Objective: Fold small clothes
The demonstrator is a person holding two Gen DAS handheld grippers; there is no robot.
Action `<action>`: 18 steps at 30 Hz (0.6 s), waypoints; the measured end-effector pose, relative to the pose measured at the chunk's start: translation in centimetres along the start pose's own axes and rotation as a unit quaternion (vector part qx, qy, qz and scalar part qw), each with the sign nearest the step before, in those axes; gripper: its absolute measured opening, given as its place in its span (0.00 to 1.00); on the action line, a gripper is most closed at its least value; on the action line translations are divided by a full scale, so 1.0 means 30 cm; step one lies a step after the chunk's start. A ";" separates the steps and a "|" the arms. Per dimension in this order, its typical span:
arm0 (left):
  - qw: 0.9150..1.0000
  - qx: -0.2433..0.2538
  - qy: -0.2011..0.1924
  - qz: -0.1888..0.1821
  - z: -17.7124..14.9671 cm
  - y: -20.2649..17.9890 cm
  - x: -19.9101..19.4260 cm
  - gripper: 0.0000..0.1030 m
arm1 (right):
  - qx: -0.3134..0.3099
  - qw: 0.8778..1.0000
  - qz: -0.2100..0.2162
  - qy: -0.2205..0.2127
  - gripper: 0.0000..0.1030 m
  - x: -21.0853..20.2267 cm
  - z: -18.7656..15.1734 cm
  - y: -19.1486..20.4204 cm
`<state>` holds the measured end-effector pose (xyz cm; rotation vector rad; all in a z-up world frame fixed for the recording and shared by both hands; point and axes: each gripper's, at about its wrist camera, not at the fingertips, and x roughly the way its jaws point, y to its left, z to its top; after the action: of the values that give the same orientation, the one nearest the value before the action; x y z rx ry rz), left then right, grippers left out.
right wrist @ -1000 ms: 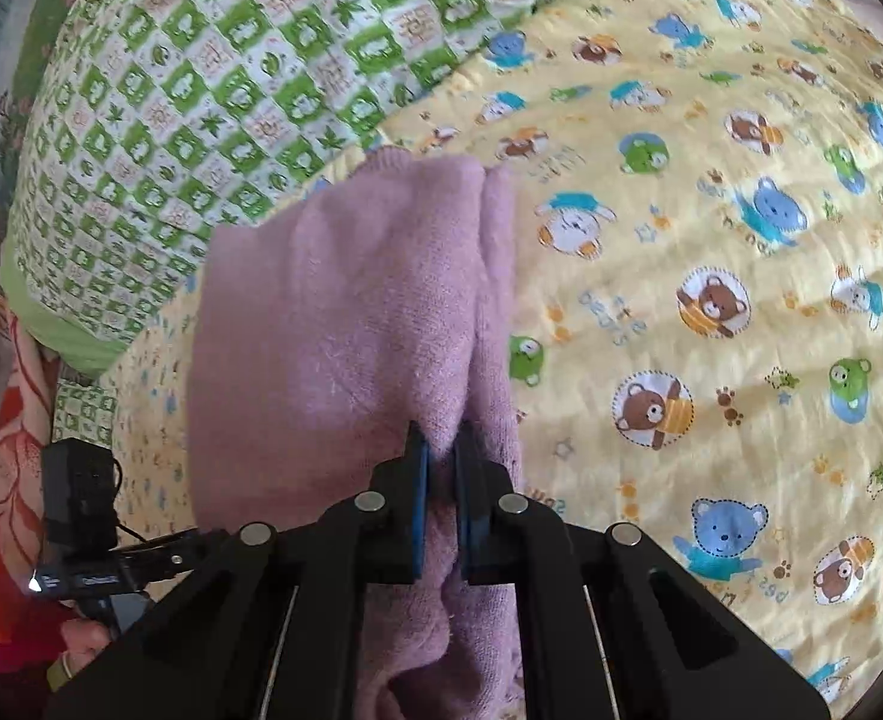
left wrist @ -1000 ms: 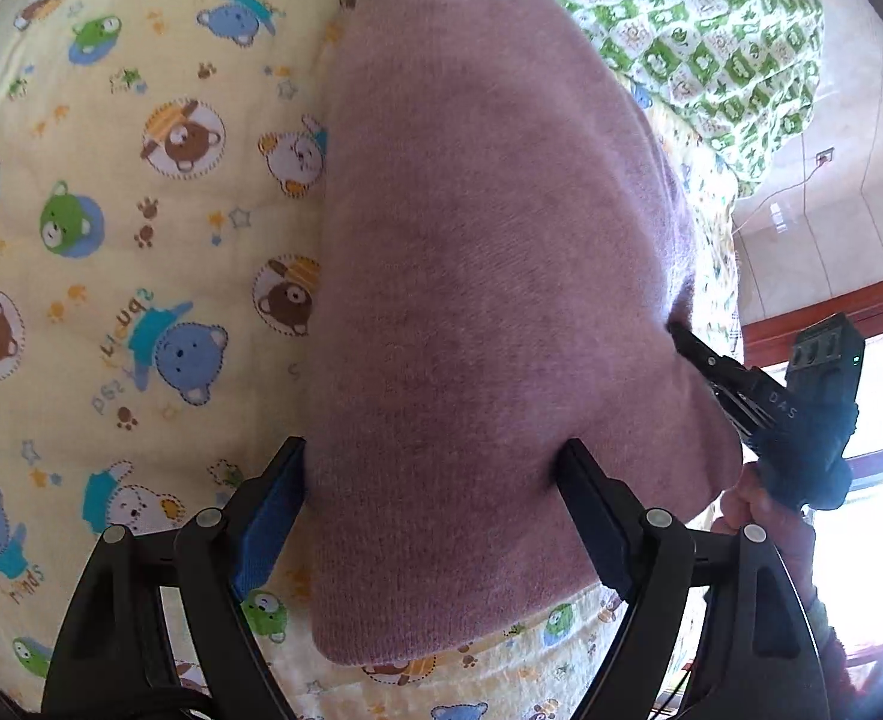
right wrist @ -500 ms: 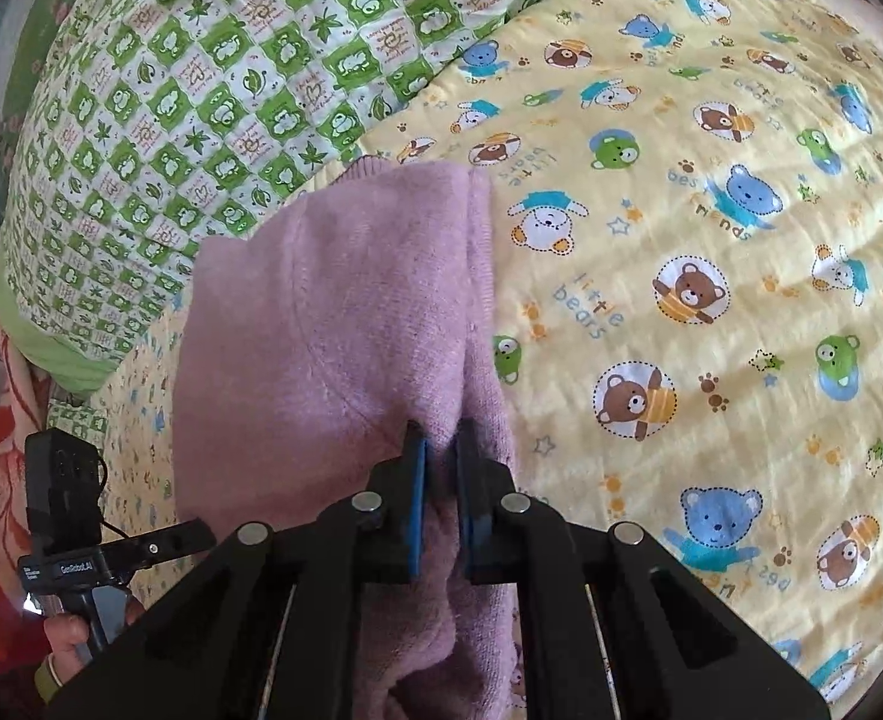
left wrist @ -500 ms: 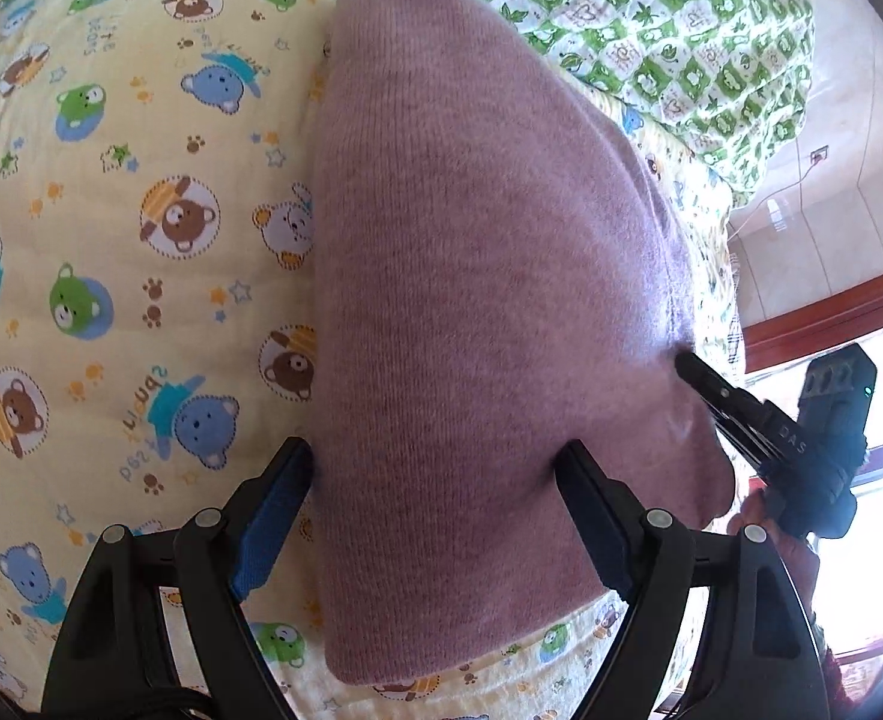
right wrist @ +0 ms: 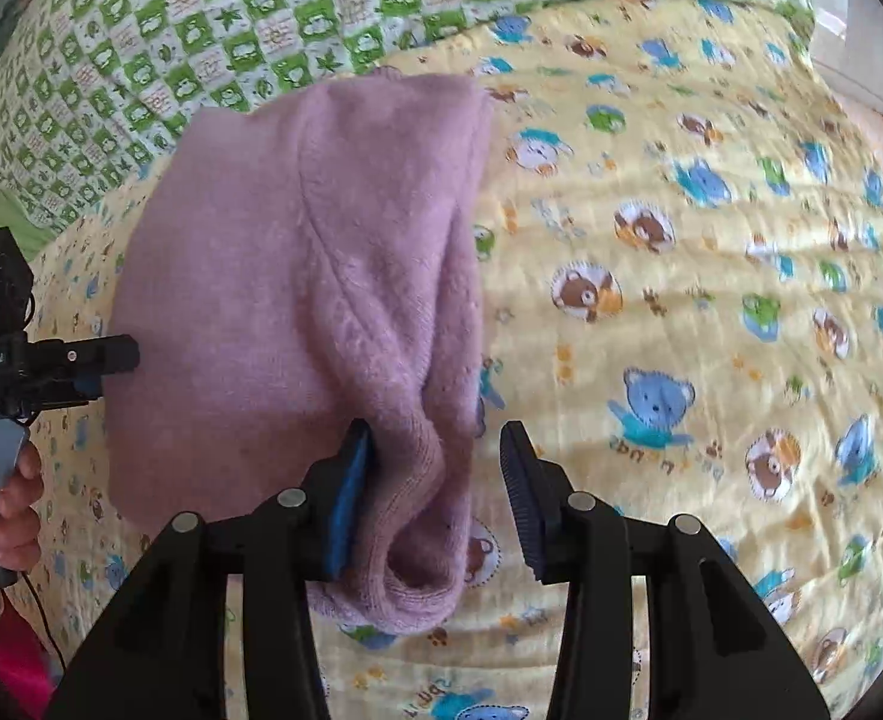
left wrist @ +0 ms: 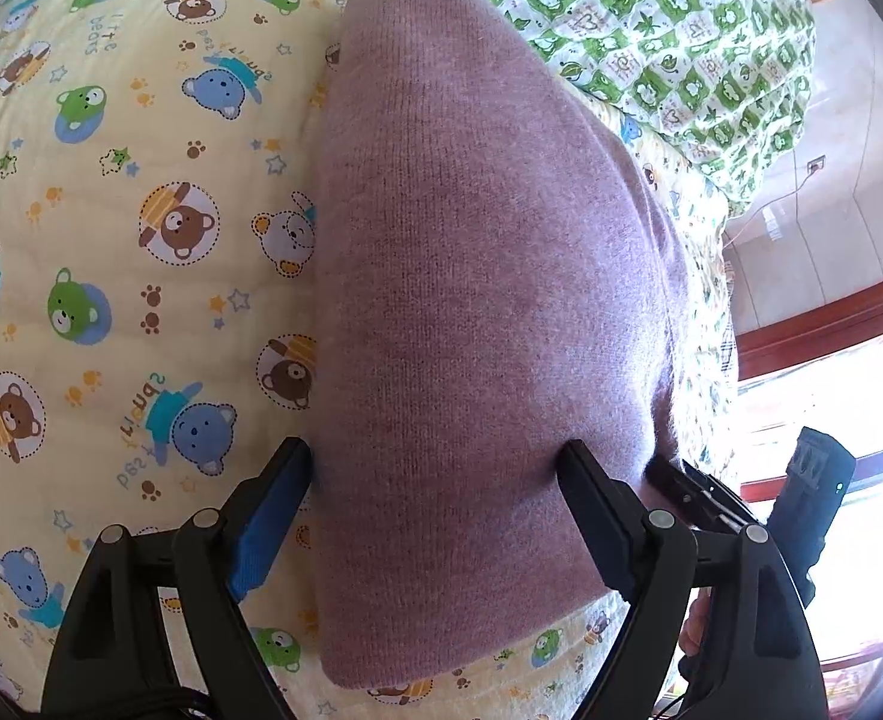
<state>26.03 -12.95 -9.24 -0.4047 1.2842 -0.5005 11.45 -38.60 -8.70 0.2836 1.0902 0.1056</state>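
A mauve knitted garment lies folded on the yellow bear-print quilt. My left gripper is open, its jaws straddling the near end of the garment, which lies between them. In the right wrist view the garment shows a bunched, rolled edge at its near end. My right gripper is open with that rolled edge between its jaws, against the left pad. The left gripper shows at the garment's left edge; the right gripper shows at its right edge in the left wrist view.
A green-and-white checked quilt lies bunched along the far side of the bed. The bed edge, a tiled wall and a red wooden window frame are on the right in the left wrist view.
My right gripper has opened and let go of the garment's rolled edge. The left gripper stays open and has drawn back a little along the garment.
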 end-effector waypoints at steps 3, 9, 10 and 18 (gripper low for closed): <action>1.000 0.000 -0.007 -0.002 0.009 0.002 -0.017 0.82 | 0.040 0.999 0.032 -0.007 0.44 -0.022 0.015 -0.037; 1.000 -0.020 -0.011 -0.010 0.061 0.028 -0.012 0.82 | 0.079 0.992 0.095 -0.021 0.54 -0.019 0.110 -0.058; 1.000 -0.025 -0.011 -0.012 0.072 0.035 -0.008 0.82 | 0.088 0.991 0.102 -0.020 0.56 -0.005 0.129 -0.062; 0.999 -0.038 -0.006 -0.022 0.120 0.044 0.050 0.85 | 0.118 0.984 0.136 0.000 0.67 0.127 0.217 -0.071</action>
<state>30.00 -12.67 -10.32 -0.5001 1.2881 -0.4863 18.86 -40.93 -9.76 0.6459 1.0611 0.2195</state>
